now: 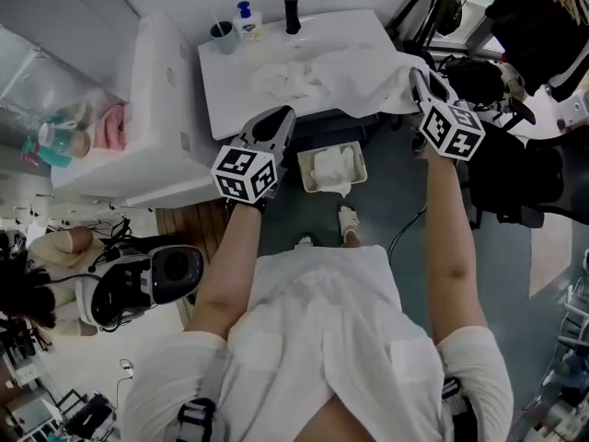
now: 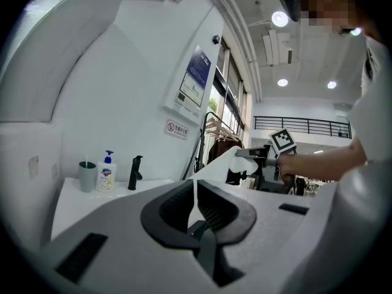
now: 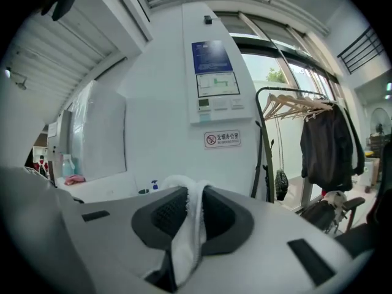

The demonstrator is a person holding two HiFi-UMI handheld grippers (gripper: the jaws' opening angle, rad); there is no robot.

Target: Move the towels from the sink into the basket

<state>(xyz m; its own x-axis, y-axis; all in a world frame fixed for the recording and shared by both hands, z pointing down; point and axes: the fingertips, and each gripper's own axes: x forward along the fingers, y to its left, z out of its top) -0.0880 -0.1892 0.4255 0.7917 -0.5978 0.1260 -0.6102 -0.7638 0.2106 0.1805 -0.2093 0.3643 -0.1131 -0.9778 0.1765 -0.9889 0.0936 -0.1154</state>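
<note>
Left tool [image 1: 282, 115] and right tool [image 1: 417, 75] both clamped the towel [image 1: 363, 79] (left pinch looked thin), so it could've dropped short of the basket [image 1: 362, 159] at 6 o'clock.

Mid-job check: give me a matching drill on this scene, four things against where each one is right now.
Things:
1. spread towel
2. basket
3. soap bottle
4. crumpled towel

Places:
A. on the floor in front of the sink
B. lying on the sink
C. at the sink's back edge, between cup and faucet
D. gripped by left gripper and right gripper

Pairs: 1-D, 2-A, 3-C, 4-B
</note>
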